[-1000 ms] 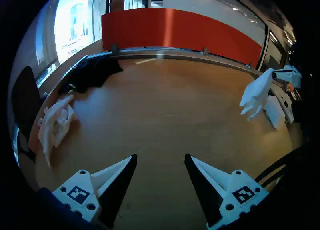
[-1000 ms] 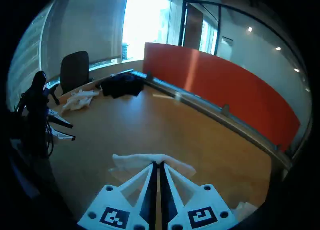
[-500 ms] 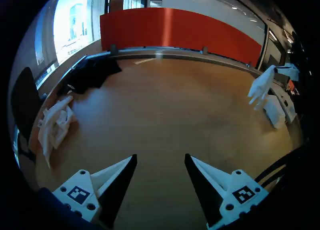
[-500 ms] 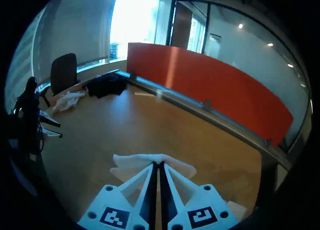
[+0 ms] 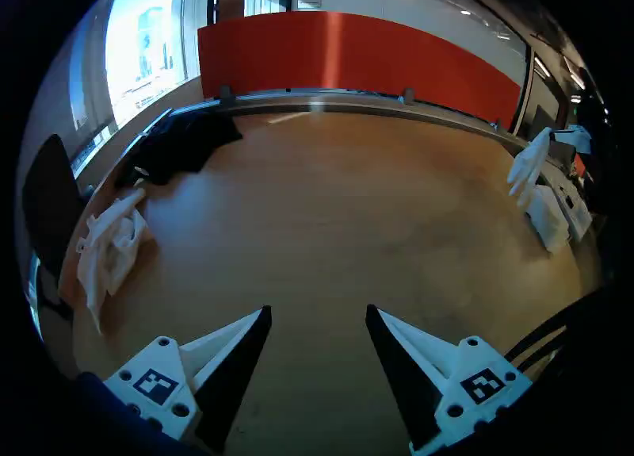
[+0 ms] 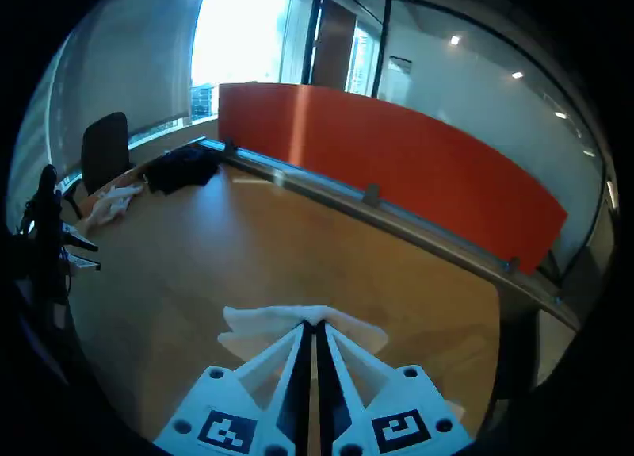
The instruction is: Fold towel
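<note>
while the right tool point(image 6: 315, 326) pinches a partly hidden towel point(image 6: 255, 321), the left tool point(image 5: 317, 309) gapes wide.

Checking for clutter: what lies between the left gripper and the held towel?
In the left gripper view, bare tabletop separates the left gripper from the towel.

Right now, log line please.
left tongs open above wooden table | right tongs shut on white cloth towel, held aloft | fold not begun
</note>
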A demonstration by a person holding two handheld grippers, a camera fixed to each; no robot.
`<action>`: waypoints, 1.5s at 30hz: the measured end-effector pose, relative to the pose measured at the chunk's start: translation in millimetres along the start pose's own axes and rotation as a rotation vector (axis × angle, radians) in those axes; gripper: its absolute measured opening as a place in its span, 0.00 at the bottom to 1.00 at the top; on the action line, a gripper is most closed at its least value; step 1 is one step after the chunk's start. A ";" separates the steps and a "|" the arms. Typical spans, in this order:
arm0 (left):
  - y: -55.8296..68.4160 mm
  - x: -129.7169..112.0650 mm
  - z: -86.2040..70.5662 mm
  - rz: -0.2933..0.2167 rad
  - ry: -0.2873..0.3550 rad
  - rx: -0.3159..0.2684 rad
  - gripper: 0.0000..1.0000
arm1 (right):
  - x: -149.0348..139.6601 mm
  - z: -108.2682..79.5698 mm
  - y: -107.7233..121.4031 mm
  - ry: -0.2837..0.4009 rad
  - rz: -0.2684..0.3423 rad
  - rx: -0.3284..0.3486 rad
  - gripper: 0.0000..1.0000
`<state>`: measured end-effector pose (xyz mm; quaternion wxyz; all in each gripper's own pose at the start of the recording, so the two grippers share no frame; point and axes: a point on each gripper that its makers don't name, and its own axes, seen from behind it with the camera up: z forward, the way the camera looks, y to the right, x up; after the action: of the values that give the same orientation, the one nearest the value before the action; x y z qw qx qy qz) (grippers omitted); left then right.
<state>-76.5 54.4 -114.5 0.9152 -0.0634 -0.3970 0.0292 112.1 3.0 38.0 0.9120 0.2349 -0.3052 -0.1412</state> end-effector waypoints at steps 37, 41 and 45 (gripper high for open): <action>20.3 12.9 1.6 0.026 0.005 -0.002 0.88 | -19.0 -39.8 157.1 -0.042 0.117 -0.200 0.05; 23.4 13.0 1.7 0.029 0.004 -0.004 0.88 | -26.1 -43.7 162.1 -0.050 0.131 -0.208 0.05; 25.5 13.5 2.2 0.033 0.004 -0.005 0.88 | -33.1 -47.2 162.7 -0.055 0.142 -0.211 0.05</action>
<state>-68.9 81.2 -106.7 0.9152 -0.0721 -0.3942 0.0433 134.5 170.7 72.3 0.9307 0.1114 -0.3292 -0.1141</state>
